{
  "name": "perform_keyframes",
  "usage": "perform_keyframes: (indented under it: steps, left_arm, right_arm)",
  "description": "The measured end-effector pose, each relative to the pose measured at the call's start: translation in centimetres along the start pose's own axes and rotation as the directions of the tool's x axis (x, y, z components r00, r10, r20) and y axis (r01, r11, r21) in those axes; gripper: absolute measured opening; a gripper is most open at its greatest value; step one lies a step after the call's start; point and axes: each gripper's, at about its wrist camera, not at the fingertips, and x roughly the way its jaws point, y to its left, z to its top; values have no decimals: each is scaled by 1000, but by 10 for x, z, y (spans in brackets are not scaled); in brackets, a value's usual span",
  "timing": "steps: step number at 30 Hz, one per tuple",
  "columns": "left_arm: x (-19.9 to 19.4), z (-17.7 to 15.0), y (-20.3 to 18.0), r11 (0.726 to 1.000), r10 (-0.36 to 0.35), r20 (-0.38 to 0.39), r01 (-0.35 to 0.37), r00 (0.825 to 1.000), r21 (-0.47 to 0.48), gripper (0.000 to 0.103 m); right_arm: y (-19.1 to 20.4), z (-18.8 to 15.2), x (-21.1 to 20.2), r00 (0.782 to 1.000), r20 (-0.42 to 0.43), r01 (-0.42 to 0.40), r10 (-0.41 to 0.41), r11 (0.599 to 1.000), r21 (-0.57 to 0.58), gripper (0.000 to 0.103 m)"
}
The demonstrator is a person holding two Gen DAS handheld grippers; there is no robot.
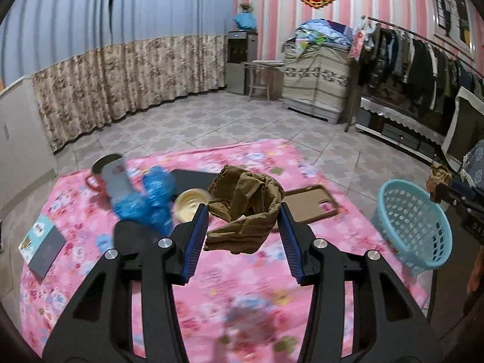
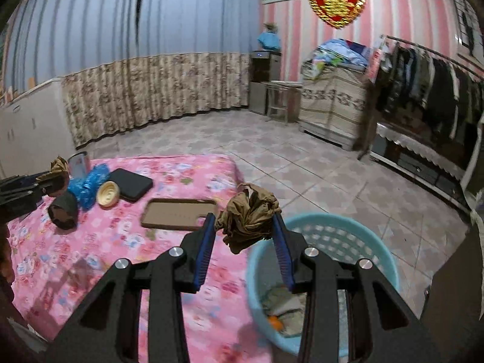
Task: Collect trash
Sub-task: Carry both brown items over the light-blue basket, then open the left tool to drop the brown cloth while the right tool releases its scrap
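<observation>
right hand-held gripper (image 2: pixel 243 230) clamps paper wad (image 2: pixel 249 219) over basket rim (image 2: pixel 390 260), tiled floor (image 2: pixel 302 166) beyond seemingly open

Each camera sits just behind its own gripper and looks forward and somewhat downward along the two black fingers, which fill the lower part of its picture. The left wrist view looks over the middle of the pink flowered desk (image 1: pixel 248 278) from close above, toward the curtained far wall, with the blue basket (image 1: pixel 414 227) off to its right edge. The right wrist view stands further to the right, over the desk's right edge (image 2: pixel 127 242), with the basket (image 2: pixel 332 236) directly below it. Both share the desk top, the basket, the tiled floor (image 1: pixel 242 121) and the pink-striped wall; each also catches the other gripper at its margin.
</observation>
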Motion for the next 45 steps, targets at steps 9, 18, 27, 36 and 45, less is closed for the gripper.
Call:
perform_keyframes:
  steps: [9,18,27,36,45]
  left_arm:
    - [21,6,-83,994,-94,4,93,996,62,46]
    - [48,3,-152,974,-180,-27,182,983,136,46]
    - [72,-7,-206,952,-258,-81,267,963,148,46]
    - [87,-11,-257,923,-290,-99,306,952,235,47]
    - [91,4,-265,925,-288,-76,298,954,234,57]
  right_arm:
    - [-56,-11,-6,993,13,118,-119,990,78,38]
    - [-89,-15,4,986,-15,164,-164,979,121,38]
    - [-112,-30,19,982,-52,185,-179,972,146,38]
    - [-139,-37,24,979,-71,201,-190,960,195,38]
    - [-143,-40,23,980,-76,197,-185,960,202,38]
